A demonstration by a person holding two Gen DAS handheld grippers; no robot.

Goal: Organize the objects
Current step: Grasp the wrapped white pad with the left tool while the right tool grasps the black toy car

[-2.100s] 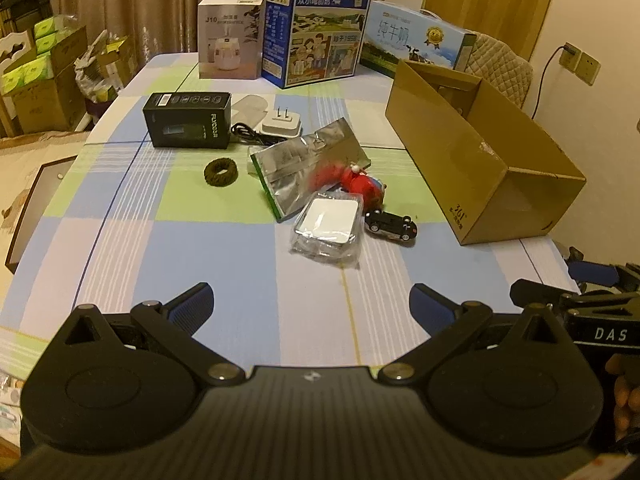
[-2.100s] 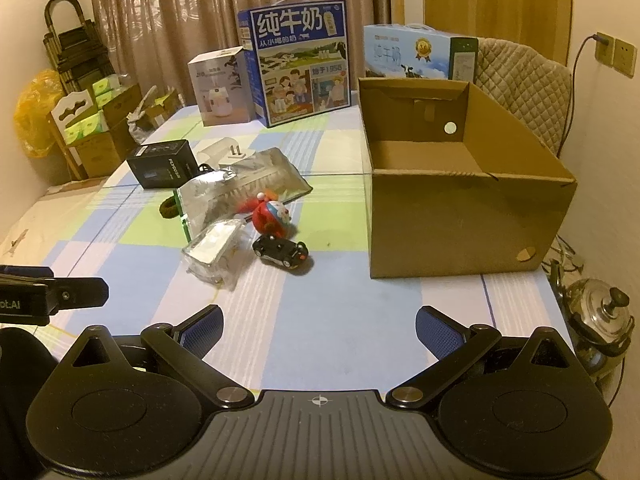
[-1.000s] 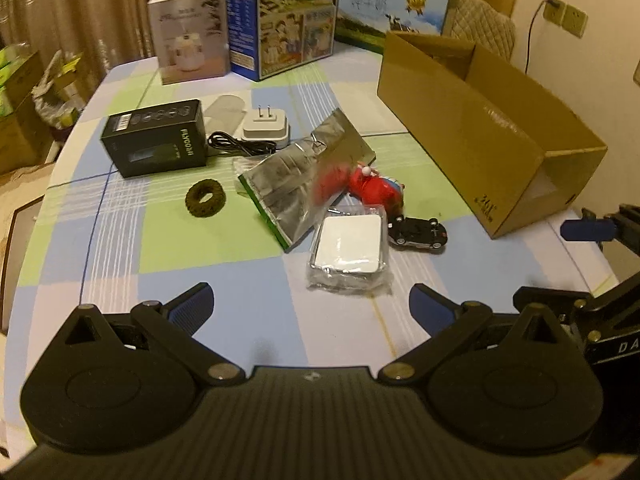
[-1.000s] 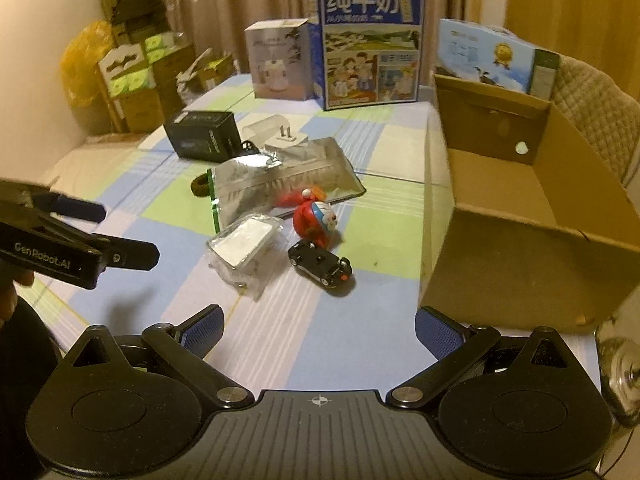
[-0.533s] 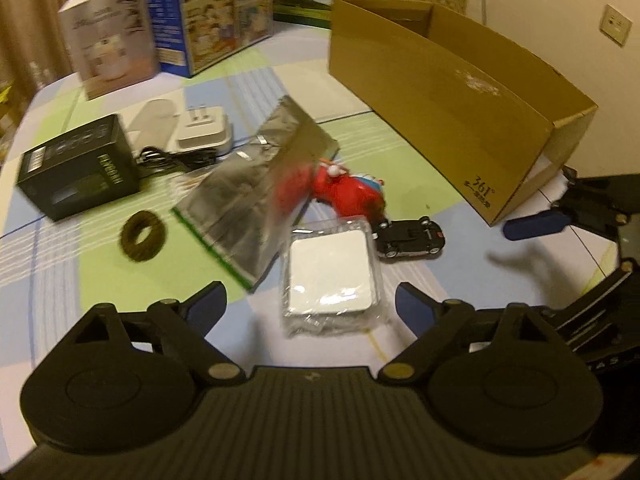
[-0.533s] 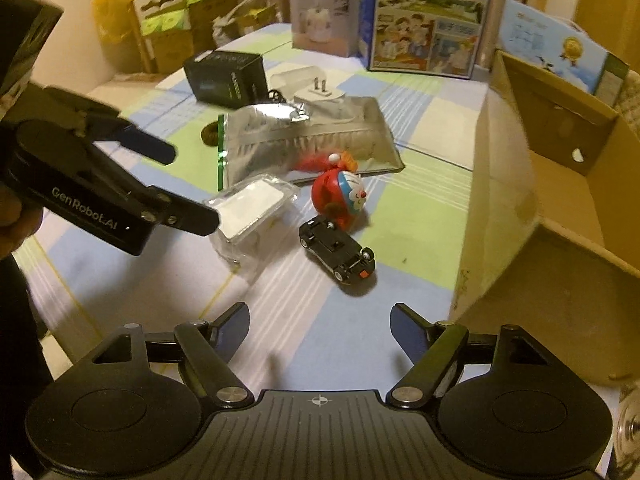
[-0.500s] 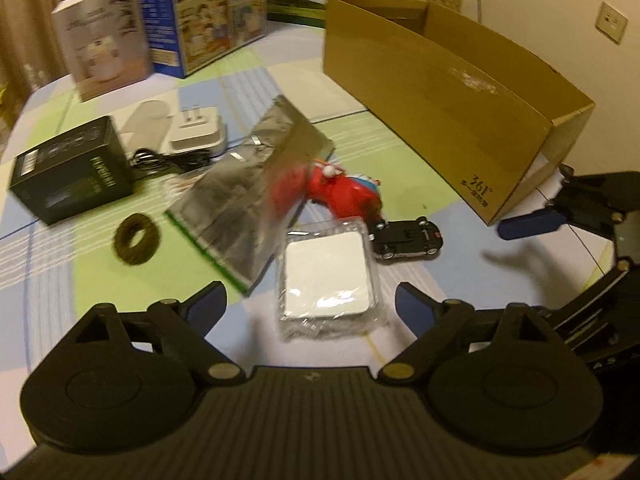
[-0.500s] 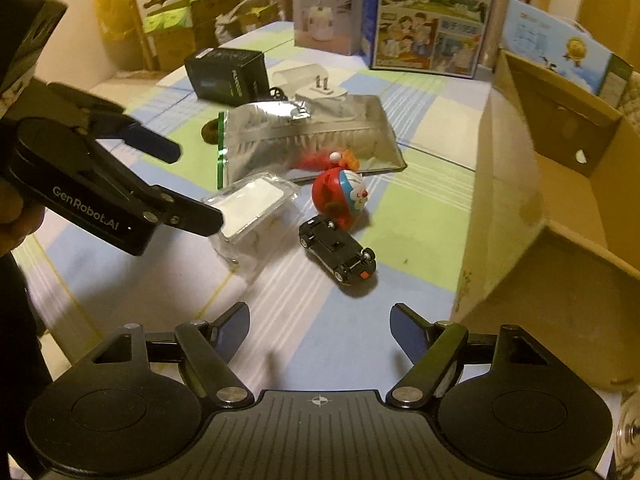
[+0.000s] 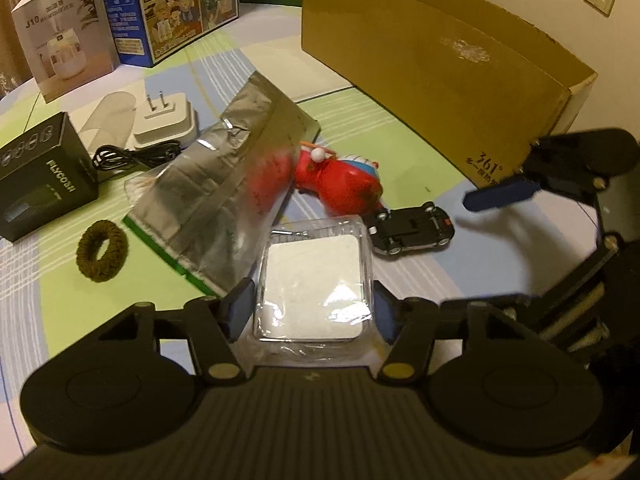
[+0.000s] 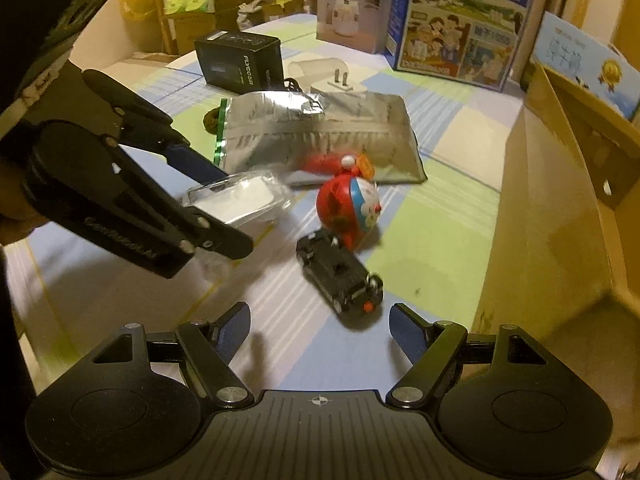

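Observation:
My left gripper [image 9: 314,306] has its fingers on both sides of a white square pad in clear plastic wrap [image 9: 312,286], which lies on the table; the pads look to touch its sides. From the right wrist view the left gripper [image 10: 208,204] straddles the same packet [image 10: 244,200]. My right gripper [image 10: 320,326] is open and empty, just short of a black toy car [image 10: 338,276]. A red Doraemon toy [image 10: 350,210] lies behind the car. The open cardboard box [image 10: 560,200] stands to the right.
A silver foil bag [image 9: 224,184], a brown hair tie [image 9: 102,246], a black box [image 9: 40,178], a white plug with cable [image 9: 164,124] and tall cartons [image 9: 176,4] lie on the checked tablecloth [image 9: 420,168]. Cardboard boxes stand beyond the table [image 10: 192,4].
Both grippers moved forward and down. The left gripper's fingers narrowed around the wrapped white pad. The right gripper came close to the toy car.

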